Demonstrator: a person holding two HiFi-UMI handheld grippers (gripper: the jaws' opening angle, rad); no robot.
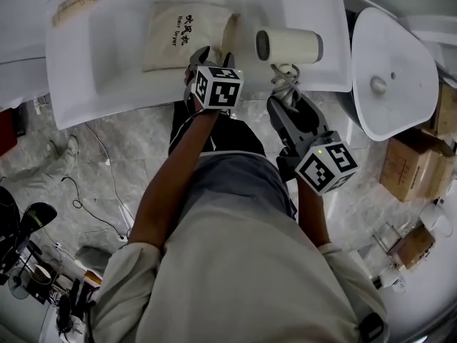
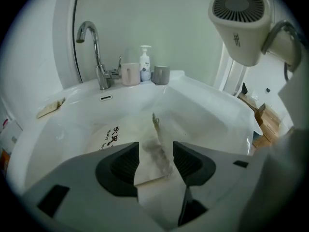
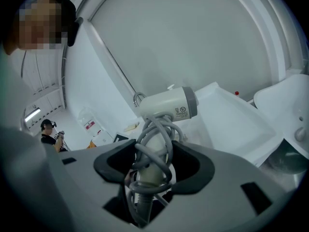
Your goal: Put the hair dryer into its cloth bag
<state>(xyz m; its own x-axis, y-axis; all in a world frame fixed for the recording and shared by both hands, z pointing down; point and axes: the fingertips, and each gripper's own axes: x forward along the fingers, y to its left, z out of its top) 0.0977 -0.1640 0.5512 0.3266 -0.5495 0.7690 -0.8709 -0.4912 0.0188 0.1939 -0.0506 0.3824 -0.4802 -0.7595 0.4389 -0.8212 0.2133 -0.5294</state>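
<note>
Lying in a white sink above a marble floor, the cloth bag is resting with its near corner between the wide-apart jaws of the left gripper, while the right gripper is clamping the handle of the hair dryer right of it; only the left gripper view is showing the far faucet.

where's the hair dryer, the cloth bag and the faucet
hair dryer (image 1: 293,46): head view, middle of its barrel
cloth bag (image 1: 166,43): head view, flat front, just left of the print
faucet (image 2: 98,57): left gripper view, upright neck below the curved spout
</note>
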